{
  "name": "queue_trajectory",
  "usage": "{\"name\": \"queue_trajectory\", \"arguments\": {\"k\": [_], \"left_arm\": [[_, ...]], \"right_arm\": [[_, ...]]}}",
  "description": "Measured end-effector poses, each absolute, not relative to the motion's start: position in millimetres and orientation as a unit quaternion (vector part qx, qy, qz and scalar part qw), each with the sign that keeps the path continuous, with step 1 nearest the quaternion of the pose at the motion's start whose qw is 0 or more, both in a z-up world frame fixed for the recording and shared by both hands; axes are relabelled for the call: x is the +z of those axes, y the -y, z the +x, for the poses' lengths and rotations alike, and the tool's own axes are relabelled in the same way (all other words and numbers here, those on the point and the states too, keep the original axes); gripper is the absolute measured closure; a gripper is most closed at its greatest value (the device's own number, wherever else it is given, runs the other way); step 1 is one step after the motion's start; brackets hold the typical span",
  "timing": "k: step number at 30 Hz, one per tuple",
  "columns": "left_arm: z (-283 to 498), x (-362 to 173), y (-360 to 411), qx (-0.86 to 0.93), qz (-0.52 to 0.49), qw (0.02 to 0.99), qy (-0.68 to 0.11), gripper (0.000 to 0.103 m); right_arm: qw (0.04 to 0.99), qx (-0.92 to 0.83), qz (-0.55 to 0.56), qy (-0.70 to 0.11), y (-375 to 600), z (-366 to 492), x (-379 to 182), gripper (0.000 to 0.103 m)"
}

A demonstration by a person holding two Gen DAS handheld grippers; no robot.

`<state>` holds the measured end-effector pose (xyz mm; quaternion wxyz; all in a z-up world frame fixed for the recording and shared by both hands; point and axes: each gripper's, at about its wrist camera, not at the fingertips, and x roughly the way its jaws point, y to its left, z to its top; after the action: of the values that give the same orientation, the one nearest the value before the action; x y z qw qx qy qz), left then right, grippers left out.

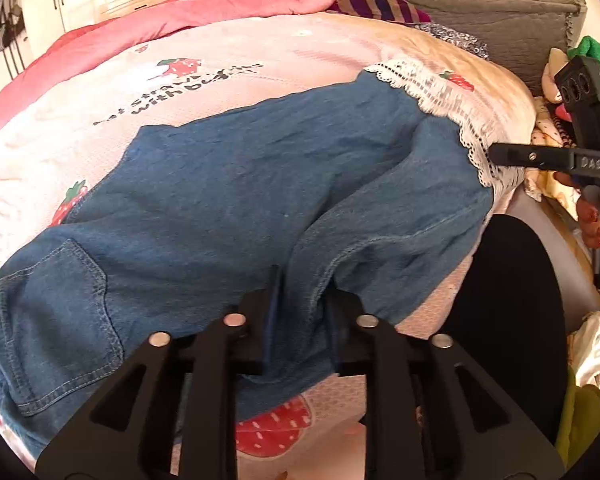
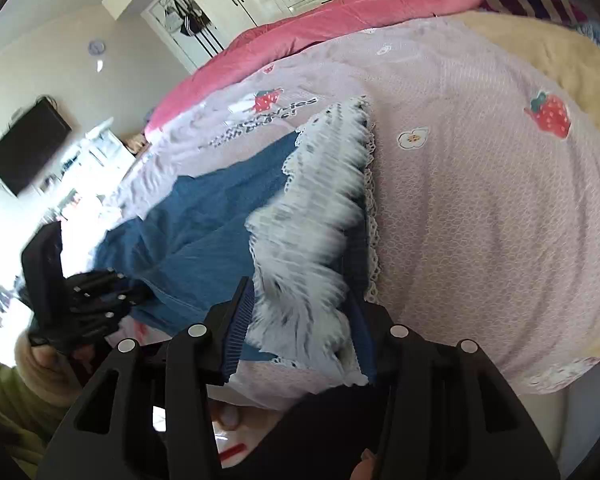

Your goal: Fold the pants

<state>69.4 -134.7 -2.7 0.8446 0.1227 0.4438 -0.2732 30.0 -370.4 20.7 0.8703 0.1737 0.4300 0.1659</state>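
- left tongs point(image 1: 300, 296) tilted down, slightly spread, soft denim fold of the pants point(image 1: 228, 184) sitting loose between them
- right tongs point(image 2: 300, 320) spread around the frilly white lace hem point(image 2: 312, 216)
- pants lie flat on the strawberry-print bed point(image 2: 480, 220), puffy pink quilt point(image 1: 220, 4) behind

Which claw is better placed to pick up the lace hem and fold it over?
Probably the right claw: the white lace hem of the blue denim pants lies between its open fingers. The left claw sits at the crotch seam.
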Motion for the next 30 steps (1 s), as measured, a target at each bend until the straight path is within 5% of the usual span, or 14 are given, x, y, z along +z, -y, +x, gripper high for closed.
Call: {"name": "queue_trajectory", "arguments": {"k": [2,4,6,11,30], "left_arm": [[66.8,-2.3,137.1,-0.277,0.128,0.845,-0.440,0.085],[65.7,-3.0,138.6,-0.279,0.132,0.843,-0.440,0.085],[64.5,-3.4,139.1,-0.283,0.133,0.841,-0.442,0.089],[59.3,-6.3,144.6,-0.292,0.149,0.833,-0.446,0.099],[43.9,-13.4,130.5,-0.272,0.131,0.836,-0.459,0.100]], "right_arm": [[0.874,0.157,0.158,-0.433,366.8,29.1,19.5,0.059],[0.877,0.135,0.133,-0.442,364.4,29.4,17.6,0.081],[0.879,0.123,0.115,-0.446,363.0,28.4,16.4,0.086],[0.888,0.089,0.053,-0.449,354.2,22.7,15.0,0.086],[0.900,0.054,-0.055,-0.429,330.7,20.8,11.7,0.079]]}}
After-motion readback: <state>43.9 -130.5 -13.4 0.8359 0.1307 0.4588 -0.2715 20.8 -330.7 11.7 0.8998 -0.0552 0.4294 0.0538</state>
